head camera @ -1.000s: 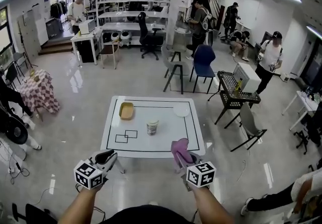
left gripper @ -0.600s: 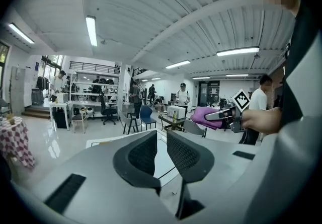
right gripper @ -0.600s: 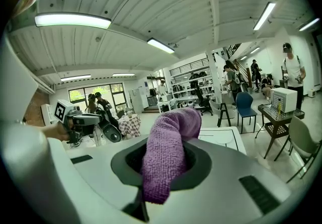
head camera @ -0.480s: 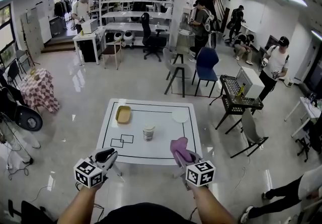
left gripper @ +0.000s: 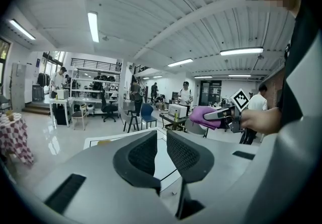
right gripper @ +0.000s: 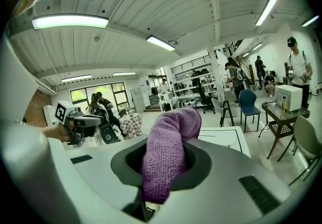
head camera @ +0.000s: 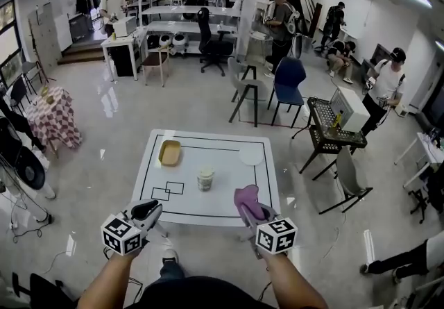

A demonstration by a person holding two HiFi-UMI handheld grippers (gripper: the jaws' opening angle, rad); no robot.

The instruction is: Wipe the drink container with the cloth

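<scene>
Sticking up from the right gripper [head camera: 250, 212], the purple cloth [head camera: 245, 198] is clamped tightly; the left gripper [head camera: 146, 211] is held empty, jaws barely apart.

Lower strip: the tabletop [head camera: 222, 200] is lying bare along its lower edge, leaving open passage.
Centre: the drink container [head camera: 205, 178] is standing alone, with room on every side.
Upper corners: yellow tray [head camera: 169, 153] left, white plate [head camera: 250, 155] right, both sitting well apart from it.
</scene>
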